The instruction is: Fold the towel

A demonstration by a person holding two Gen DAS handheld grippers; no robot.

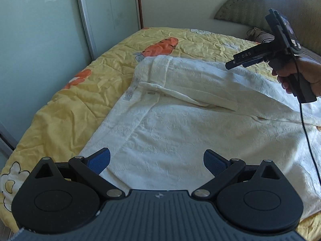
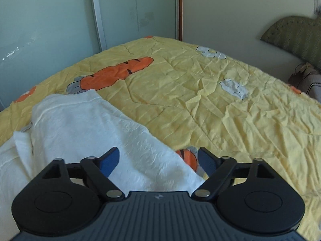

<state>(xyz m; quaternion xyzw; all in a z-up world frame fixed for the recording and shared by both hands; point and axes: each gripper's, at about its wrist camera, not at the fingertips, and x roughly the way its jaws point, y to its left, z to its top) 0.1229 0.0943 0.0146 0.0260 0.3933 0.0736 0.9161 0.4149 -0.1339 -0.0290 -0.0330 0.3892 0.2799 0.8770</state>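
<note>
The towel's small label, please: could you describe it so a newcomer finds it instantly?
On the yellow carrot-print bedspread lies a cream towel. Follow its left hem towards the folded-over far end: the label is the only printed patch there.

White letters "DAS" read along the black finger of the right gripper [image 1: 230,63], hovering over the towel's [image 1: 180,124] far side. A small woven label sits on the towel's hem, but its print is too small to read.

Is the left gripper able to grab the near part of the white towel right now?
Probably yes: the left gripper is open above the towel, with nothing between them.
</note>
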